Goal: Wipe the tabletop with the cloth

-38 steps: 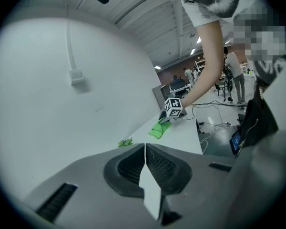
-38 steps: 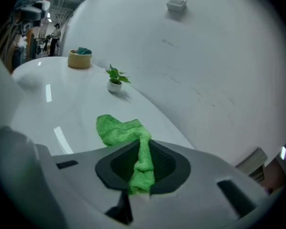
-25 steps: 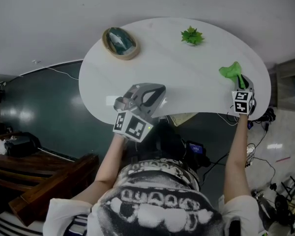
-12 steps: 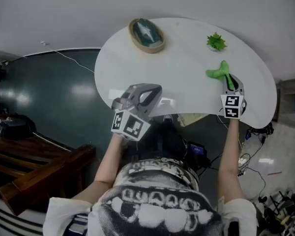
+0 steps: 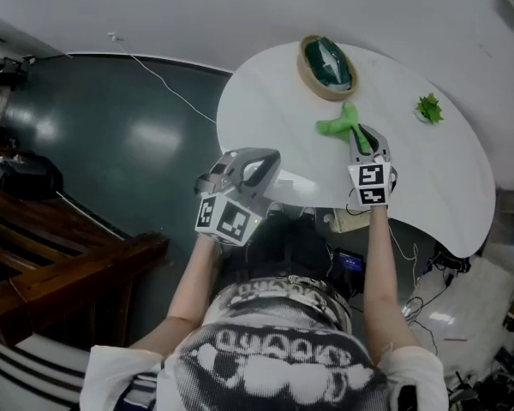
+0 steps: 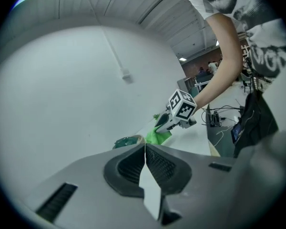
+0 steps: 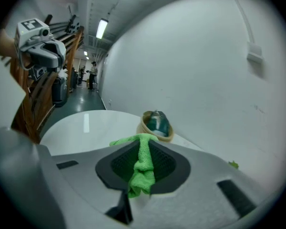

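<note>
Green cloth lies on the white table, just before a bowl, clamped in the right gripper so its loose end can drag flat for wiping. Left gripper, clenched on nothing, hangs at the near edge, likely kept clear. Small plant to the right; glossy dark floor, white wall.

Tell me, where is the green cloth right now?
Head view: the green cloth is clamped in the right gripper on the white table, beside the oval dish.
</note>
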Action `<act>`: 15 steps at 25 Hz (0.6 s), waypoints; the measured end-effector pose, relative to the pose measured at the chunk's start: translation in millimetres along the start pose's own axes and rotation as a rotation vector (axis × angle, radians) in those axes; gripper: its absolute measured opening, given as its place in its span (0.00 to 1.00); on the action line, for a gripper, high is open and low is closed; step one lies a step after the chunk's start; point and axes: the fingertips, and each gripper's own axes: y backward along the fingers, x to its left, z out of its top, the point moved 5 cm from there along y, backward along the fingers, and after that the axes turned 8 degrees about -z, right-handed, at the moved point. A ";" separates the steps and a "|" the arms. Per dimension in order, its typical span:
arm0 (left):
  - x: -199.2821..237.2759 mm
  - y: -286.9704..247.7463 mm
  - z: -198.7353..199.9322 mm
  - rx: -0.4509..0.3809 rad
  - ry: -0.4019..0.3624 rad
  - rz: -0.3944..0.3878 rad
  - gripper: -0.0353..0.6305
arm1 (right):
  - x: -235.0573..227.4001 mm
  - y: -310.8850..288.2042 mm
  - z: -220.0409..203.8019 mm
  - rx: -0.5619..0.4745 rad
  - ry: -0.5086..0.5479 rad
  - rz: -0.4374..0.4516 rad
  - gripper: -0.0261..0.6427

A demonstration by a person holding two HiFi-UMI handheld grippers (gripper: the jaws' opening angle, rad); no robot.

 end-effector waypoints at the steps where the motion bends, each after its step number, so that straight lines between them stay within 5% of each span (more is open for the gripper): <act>1: 3.3 10.0 -8.5 0.011 0.009 0.015 0.06 | 18.7 -7.4 11.5 -0.014 0.006 0.029 0.11; 15: 25.1 104.6 -89.0 0.113 0.134 0.184 0.06 | 205.7 -68.8 108.7 -0.102 0.131 0.352 0.11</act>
